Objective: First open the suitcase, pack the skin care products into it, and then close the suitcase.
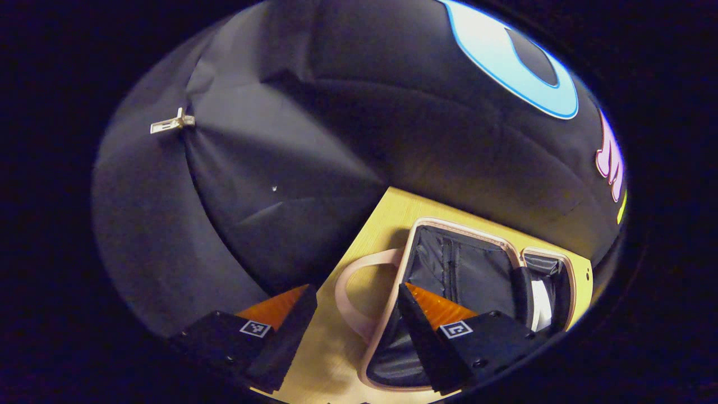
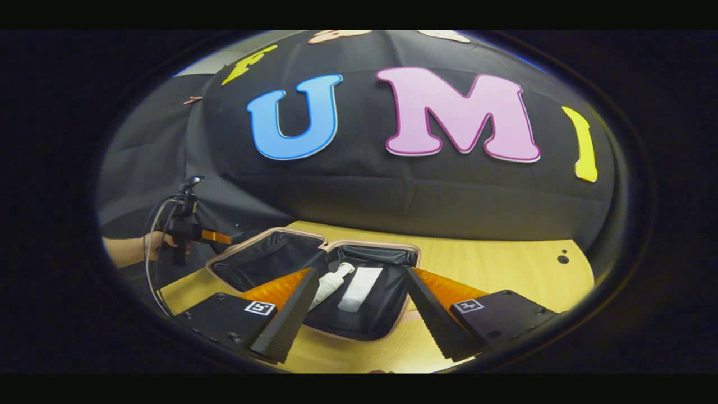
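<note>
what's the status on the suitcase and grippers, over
Left gripper open, empty. Right gripper open, empty. Suitcase lies open on the table, pump bottle and tube inside. Nothing in the way.

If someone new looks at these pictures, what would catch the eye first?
First, the open suitcase lying flat on the yellow table, its dark lining framed by a pale rim. In its nearer half lie a white pump bottle and a white tube, side by side. The right hand-held gripper hangs open in front of them, and the left hand-held gripper is open over the suitcase handle.
</note>
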{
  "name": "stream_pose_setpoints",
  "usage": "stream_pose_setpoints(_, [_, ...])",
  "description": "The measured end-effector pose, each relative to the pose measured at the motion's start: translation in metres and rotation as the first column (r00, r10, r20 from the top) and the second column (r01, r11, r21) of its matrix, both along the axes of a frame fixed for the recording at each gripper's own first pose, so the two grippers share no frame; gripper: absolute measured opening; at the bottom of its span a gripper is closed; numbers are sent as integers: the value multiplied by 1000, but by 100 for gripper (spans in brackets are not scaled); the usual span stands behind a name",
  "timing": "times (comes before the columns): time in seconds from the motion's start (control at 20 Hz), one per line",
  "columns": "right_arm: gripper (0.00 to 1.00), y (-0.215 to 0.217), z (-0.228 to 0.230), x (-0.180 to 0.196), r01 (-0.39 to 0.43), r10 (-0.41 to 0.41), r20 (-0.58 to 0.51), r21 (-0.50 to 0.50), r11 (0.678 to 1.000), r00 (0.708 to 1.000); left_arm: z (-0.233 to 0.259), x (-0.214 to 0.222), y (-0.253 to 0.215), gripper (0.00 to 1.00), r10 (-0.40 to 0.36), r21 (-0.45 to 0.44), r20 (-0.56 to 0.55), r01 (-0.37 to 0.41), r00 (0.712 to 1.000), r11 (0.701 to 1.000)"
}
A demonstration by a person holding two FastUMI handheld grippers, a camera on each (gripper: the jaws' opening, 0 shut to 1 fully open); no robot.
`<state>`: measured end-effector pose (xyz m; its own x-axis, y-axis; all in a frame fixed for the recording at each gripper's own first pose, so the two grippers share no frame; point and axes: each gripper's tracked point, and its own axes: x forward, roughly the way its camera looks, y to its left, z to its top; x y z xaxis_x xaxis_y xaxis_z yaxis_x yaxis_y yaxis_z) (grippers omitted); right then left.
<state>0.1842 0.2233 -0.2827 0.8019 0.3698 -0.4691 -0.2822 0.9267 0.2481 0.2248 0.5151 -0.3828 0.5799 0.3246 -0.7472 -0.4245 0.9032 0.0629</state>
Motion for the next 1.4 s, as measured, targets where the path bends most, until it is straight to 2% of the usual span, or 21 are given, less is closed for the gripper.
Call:
stream_pose_setpoints(0.1, [98,-5,13,-17,-3,4,27,-5,1000,1000,-8,4,25,93,-4,56,-41,6,999,998])
stream_pose_setpoints(0.2, [98,-1,15,-39,-27,26,19,19,999,999,-25,12,29,93,-18,56,-75,22,997,998])
stream_pose_setpoints(0.3, [98,0,4,-58,-36,37,-27,13,999,999,-49,20,18,93,-35,-45,-100,30,994,999])
stream_pose_setpoints(0.4, [98,-3,-9,-72,-38,37,-74,-6,999,997,-57,20,20,92,-45,-97,-122,33,991,995])
stream_pose_setpoints(0.5, [98,-4,-16,-78,-31,30,-101,-3,1000,994,-64,21,16,87,-88,-161,-149,64,985,985])
stream_pose_setpoints(0.6, [98,-9,-19,-78,-18,17,-109,-6,1000,994,-74,20,13,83,-112,-201,-223,67,968,977])
stream_pose_setpoints(0.65, [98,-11,-20,-77,-13,11,-108,-10,1000,994,-84,12,11,77,-130,-214,-284,69,950,974])
stream_pose_setpoints(0.7, [98,-13,-20,-77,-9,7,-105,-13,1000,994,-76,7,12,73,-142,-207,-314,78,939,975])
stream_pose_setpoints(0.75, [98,-15,-19,-76,-5,3,-100,-16,1000,995,-86,18,11,67,-157,-206,-294,98,943,974])
stream_pose_setpoints(0.8, [98,-16,-19,-75,-1,-1,-95,-17,1000,995,-86,16,10,56,-149,-187,-307,94,940,978])
stream_pose_setpoints(0.85, [98,-18,-19,-74,1,-3,-92,-21,1000,996,-87,13,11,37,-133,-175,-319,80,938,981])
stream_pose_setpoints(0.9, [98,-21,-20,-74,4,-6,-91,-25,1000,996,-83,14,13,34,-124,-166,-317,74,940,983])
stream_pose_setpoints(0.95, [98,-23,-19,-73,7,-10,-91,-27,1000,996,-82,14,15,25,-105,-153,-316,59,943,986])
stream_pose_setpoints(1.05, [98,-27,-18,-70,13,-15,-86,-26,1000,996,-68,22,16,20,-77,-115,-272,48,959,992])
stream_pose_setpoints(1.1, [98,-30,-17,-70,12,-14,-83,-29,1000,996,-57,24,13,22,-77,-100,-257,53,963,994])
stream_pose_setpoints(1.15, [98,-33,-17,-69,10,-13,-76,-35,999,997,-48,25,13,15,-90,-74,-260,73,961,995])
stream_pose_setpoints(1.2, [98,-36,-17,-67,11,-14,-70,-43,999,997,-33,27,12,14,-116,-45,-258,108,959,993])
stream_pose_setpoints(1.25, [98,-37,-18,-66,6,-9,-66,-46,999,998,-16,33,12,18,-139,-17,-249,139,958,990])
stream_pose_setpoints(1.3, [98,-38,-18,-67,5,-8,-65,-48,999,998,1,39,9,13,-150,5,-241,155,959,988])
stream_pose_setpoints(1.4, [98,-44,-17,-65,12,-15,-52,-56,998,999,32,45,-14,12,-171,33,-219,183,961,983])
